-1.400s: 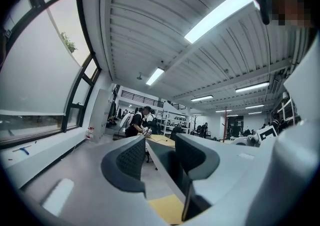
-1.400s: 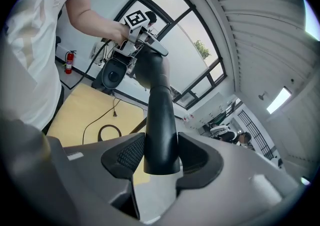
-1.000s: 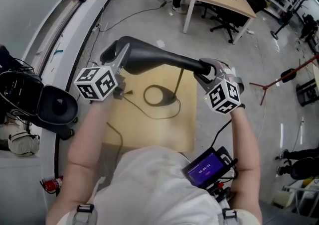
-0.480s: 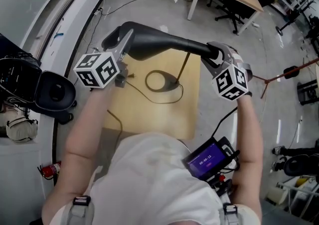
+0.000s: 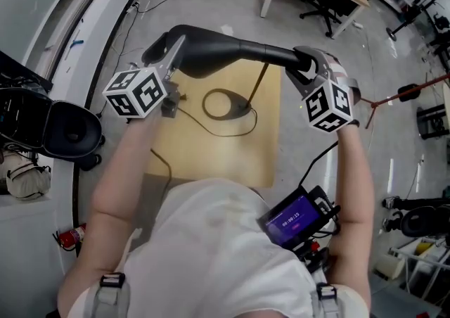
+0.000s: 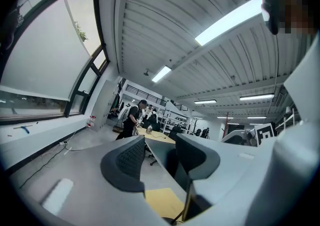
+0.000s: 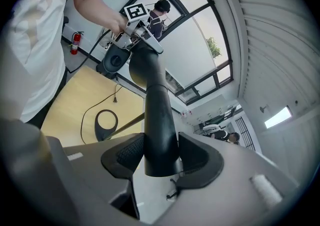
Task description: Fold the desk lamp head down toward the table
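Head view, nearest first: there are two grippers, one in each hand. The right gripper has its jaws clamped on the narrow neck end of the lamp head. The left gripper has its jaws apart with nothing between them and lies against the head's wide end. There is one lamp: one black head stretched roughly level between the hands, one slim rod, and one ring base on the one small table below. The head looks well above the tabletop, so I judge most of the fold down is left to do.
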